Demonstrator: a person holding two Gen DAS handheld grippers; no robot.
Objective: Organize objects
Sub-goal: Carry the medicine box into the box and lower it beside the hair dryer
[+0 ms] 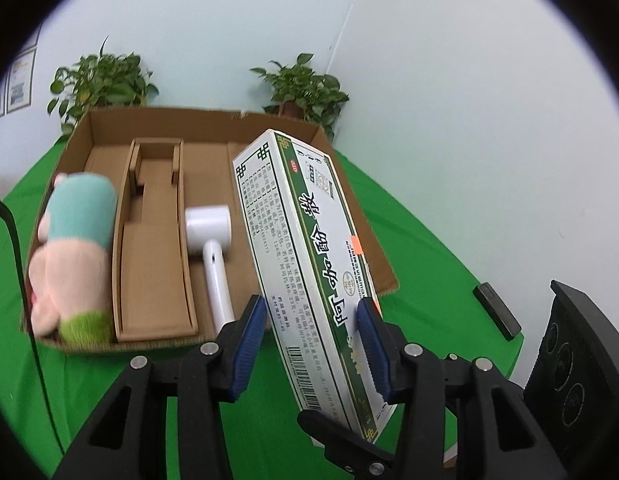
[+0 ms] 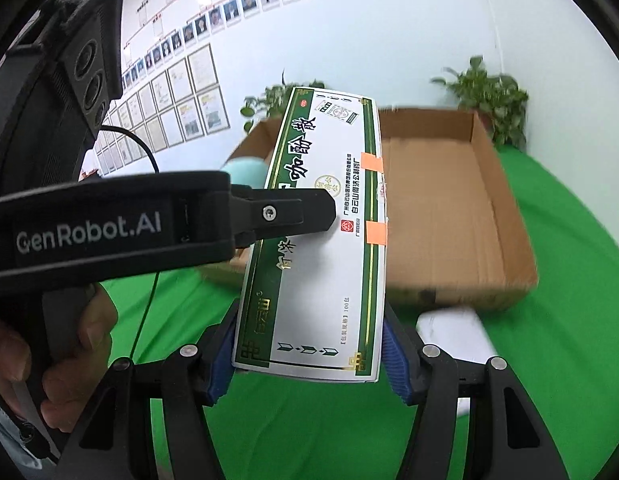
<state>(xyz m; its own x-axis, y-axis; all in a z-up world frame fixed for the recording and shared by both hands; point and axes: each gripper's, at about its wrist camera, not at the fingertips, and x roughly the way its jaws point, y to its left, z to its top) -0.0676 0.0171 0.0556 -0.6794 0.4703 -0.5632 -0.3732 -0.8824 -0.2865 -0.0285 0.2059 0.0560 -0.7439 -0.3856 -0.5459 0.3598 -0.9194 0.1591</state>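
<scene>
A long white and green medicine box (image 1: 309, 248) is held above the green table in front of a cardboard tray (image 1: 89, 136). My left gripper (image 1: 313, 340) is around the box's near end, blue pads on both sides. My right gripper (image 2: 309, 360) is shut on the box (image 2: 321, 240) at its lower end. The left gripper's finger (image 2: 293, 216) lies across the box in the right wrist view. A plush toy (image 1: 73, 248) and a white hammer-shaped device (image 1: 211, 236) lie in the tray.
A cardboard divider (image 1: 153, 240) splits the tray. Two potted plants (image 1: 305, 88) stand behind it by the wall. A black bar (image 1: 497, 312) lies on the green cloth at right. A white object (image 2: 453, 332) lies in front of the tray (image 2: 449, 200).
</scene>
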